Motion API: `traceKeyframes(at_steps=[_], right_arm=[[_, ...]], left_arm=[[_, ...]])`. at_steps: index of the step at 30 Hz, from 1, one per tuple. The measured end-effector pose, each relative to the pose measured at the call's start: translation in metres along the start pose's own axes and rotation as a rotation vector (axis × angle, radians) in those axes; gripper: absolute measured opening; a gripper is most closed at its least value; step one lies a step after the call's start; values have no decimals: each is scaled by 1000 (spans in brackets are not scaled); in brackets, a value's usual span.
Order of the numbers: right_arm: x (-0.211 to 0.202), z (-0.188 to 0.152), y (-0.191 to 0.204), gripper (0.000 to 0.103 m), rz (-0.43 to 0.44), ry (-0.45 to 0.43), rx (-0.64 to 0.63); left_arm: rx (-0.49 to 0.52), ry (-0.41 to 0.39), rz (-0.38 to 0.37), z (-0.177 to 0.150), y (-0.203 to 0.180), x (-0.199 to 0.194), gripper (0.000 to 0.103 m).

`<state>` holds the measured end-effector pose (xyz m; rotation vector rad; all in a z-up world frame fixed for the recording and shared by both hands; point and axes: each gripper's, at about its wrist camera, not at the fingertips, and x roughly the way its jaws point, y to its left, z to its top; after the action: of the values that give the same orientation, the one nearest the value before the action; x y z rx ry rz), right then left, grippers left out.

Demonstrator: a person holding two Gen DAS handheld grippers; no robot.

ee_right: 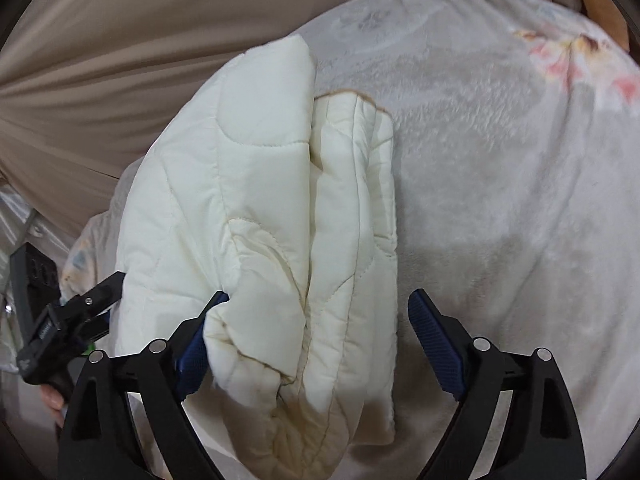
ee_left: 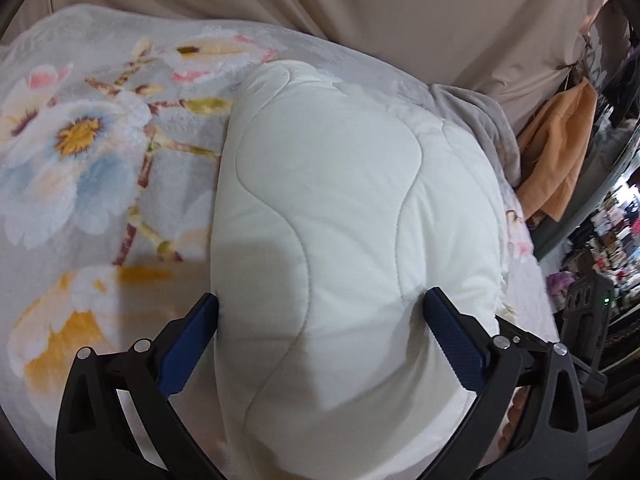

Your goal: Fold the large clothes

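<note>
We see a cream quilted jacket [ee_left: 344, 208] lying folded into a thick bundle on a floral fleece blanket [ee_left: 84, 148] that covers the surface. From the left wrist camera, the left gripper [ee_left: 320, 320] straddles the near end of the bundle: both blue pads press into the padding, one on each flank, so its jaws are spread wide yet bearing on the jacket from both sides. We cannot tell whether it truly clamps the bundle or merely brackets it.

From the right wrist camera, the right gripper [ee_right: 316, 320] stands open over the jacket [ee_right: 248, 200]. Its left finger touches the puffy folded edge, while its right finger [ee_right: 434, 336] hangs clear over bare blanket [ee_right: 500, 200], apart from the fabric. Here the jacket shows stacked layers with a brownish trim along one edge (the collar or the hem, we cannot say which).

The left gripper [ee_right: 68, 328] also appears at the lower left of this view, against the jacket's far side. A beige curtain [ee_left: 400, 8] hangs behind the blanket, and an orange cloth [ee_left: 560, 148] hangs at the right.
</note>
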<state>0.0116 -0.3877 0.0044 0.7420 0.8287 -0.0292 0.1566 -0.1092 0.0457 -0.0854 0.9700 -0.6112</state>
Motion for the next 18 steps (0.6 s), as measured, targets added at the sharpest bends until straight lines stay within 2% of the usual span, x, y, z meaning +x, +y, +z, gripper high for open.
traceKeyframes(at_steps=[4, 8, 15, 18], right_arm=[[12, 1, -8, 87, 57, 20, 31], [18, 1, -9, 88, 76, 13, 39], [21, -2, -7, 89, 92, 2, 35], [21, -4, -2, 86, 95, -4, 21]], left_arm=[[39, -57, 100, -7, -16, 4, 98], [62, -108, 159, -13, -23, 6, 98], [74, -133, 175, -15, -20, 9, 98], [80, -133, 176, -15, -21, 9, 98]])
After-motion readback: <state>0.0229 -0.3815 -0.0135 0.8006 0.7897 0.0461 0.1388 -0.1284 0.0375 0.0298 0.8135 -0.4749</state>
